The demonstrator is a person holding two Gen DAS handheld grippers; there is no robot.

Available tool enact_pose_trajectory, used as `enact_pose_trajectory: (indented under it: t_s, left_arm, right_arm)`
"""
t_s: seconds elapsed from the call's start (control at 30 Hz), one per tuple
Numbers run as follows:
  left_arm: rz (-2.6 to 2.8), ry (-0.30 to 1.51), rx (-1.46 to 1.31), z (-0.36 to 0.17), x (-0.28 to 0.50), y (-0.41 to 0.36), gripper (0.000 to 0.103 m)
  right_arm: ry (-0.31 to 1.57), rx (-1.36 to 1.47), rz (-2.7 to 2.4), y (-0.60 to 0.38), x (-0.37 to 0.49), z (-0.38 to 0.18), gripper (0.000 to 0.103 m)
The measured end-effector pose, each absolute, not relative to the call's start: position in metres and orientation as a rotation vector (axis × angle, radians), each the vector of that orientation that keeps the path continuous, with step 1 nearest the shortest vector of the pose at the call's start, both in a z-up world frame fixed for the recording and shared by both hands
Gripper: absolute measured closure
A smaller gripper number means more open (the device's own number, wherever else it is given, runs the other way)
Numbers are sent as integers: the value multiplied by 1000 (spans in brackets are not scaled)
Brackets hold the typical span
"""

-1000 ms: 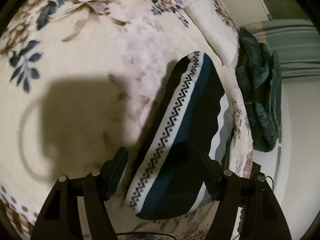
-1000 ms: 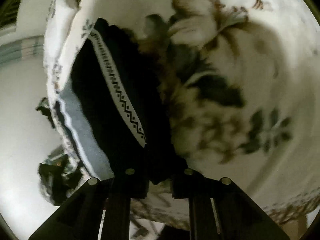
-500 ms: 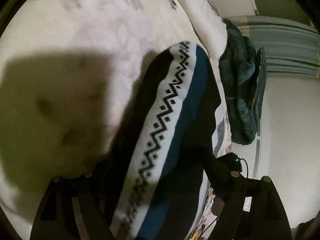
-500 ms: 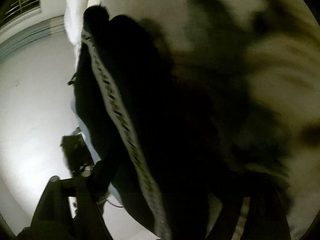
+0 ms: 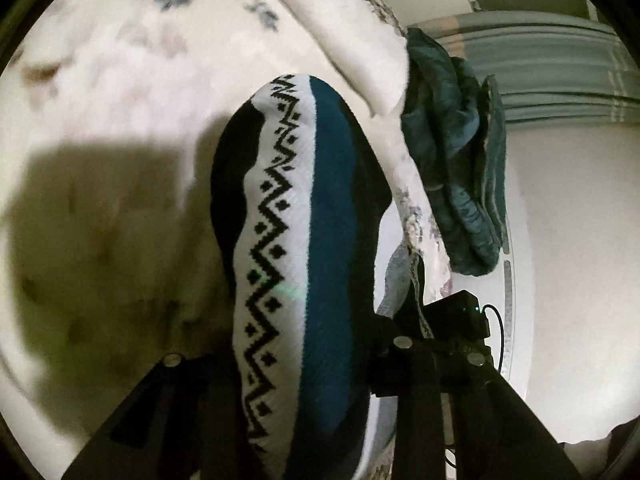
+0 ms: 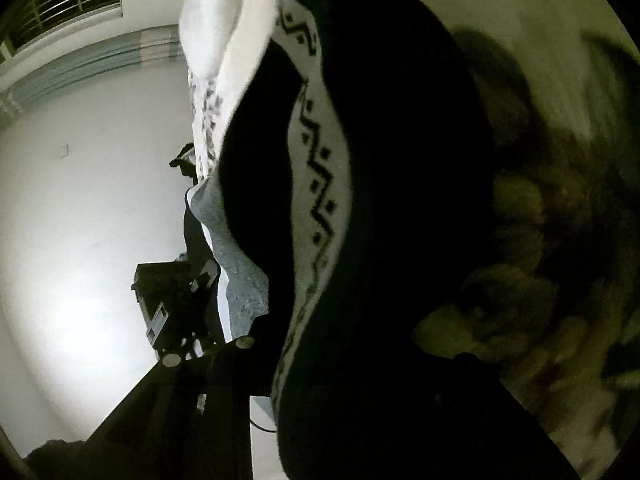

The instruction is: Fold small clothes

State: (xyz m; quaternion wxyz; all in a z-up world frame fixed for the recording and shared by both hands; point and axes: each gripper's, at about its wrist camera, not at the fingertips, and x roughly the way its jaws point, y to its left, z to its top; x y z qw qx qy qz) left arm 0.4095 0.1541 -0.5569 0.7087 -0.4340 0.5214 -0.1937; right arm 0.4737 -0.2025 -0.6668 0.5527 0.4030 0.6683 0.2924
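Observation:
A small knitted garment (image 5: pixel 312 240), black and teal with a white zigzag band, hangs lifted above the floral bed cover (image 5: pixel 120 80). My left gripper (image 5: pixel 288 364) is shut on its near edge; the cloth drapes over the fingers and hides the tips. In the right wrist view the same garment (image 6: pixel 360 200) fills the middle. My right gripper (image 6: pixel 352 360) is shut on its other edge, with the right finger hidden under the cloth.
A white pillow (image 5: pixel 360 48) lies at the bed's far edge. A teal blanket (image 5: pixel 460 152) hangs off the bed's side. A grey cloth (image 6: pixel 236 248) lies under the garment. The white floor (image 6: pixel 80 240) and a black device (image 6: pixel 168 300) lie beside the bed.
The left gripper closed on the garment. Both grippers lifted it off the bed, and it now hangs close to both cameras.

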Motion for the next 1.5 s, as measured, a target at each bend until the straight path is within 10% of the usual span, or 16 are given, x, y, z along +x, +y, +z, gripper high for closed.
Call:
enact_pose_trajectory:
  t_s: [0.5, 1.0, 1.4, 1.5]
  left_arm:
    - [-546, 1081, -815, -467, 636, 194, 76]
    - [-486, 1171, -708, -525, 843, 218, 73]
    - [-62, 1070, -346, -464, 790, 226, 22]
    - [-5, 1038, -224, -442, 764, 210, 0]
  right_arm:
    - [1330, 923, 583, -131, 624, -542, 77]
    - [1362, 808, 471, -89, 822, -577, 77]
    - [1345, 196, 94, -55, 825, -515, 2]
    - [1288, 54, 0, -64, 790, -492, 0]
